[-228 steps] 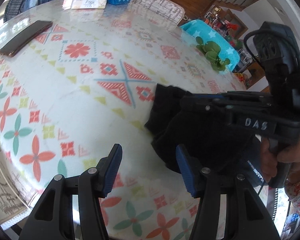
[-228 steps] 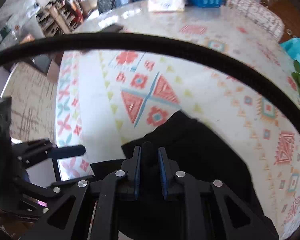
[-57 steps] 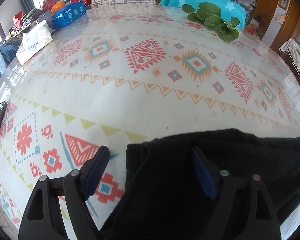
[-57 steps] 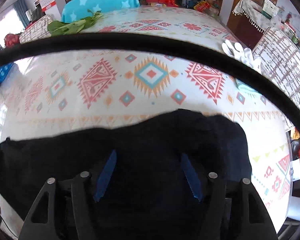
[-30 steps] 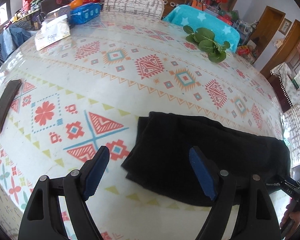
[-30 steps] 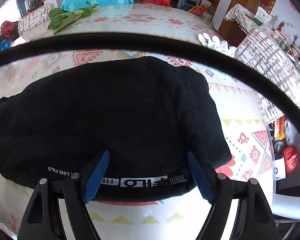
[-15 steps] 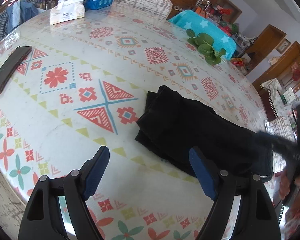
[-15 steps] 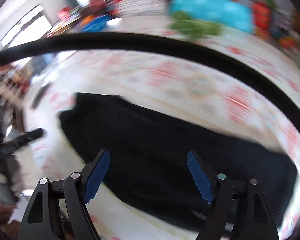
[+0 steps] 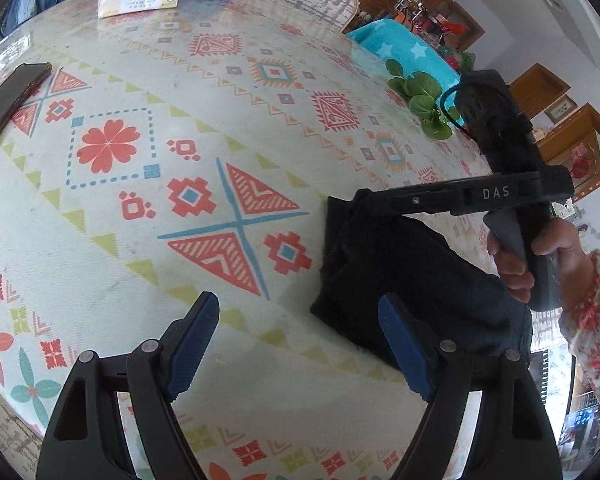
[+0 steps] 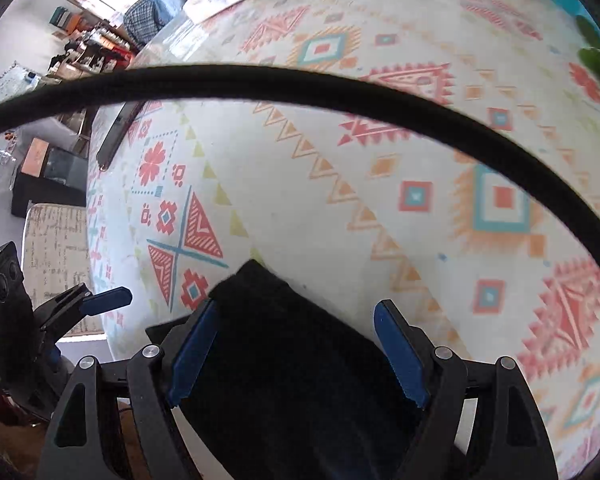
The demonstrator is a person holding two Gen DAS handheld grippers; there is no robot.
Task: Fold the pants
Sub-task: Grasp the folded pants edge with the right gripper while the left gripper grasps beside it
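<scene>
Pants (image 9: 400, 276) now lie as a narrow folded strip; right gripper (image 10: 296, 350) has swung over their end, jaws wide, gripping nothing, left gripper (image 9: 298, 344) likewise, next fold due.

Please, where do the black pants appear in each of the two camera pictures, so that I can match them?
Left wrist view: the black pants lie right of centre on the table, under the right gripper.
Right wrist view: the pants fill the bottom centre, between the open fingers.
Shared landmark: the red-and-blue cross pattern beside the pants.
</scene>
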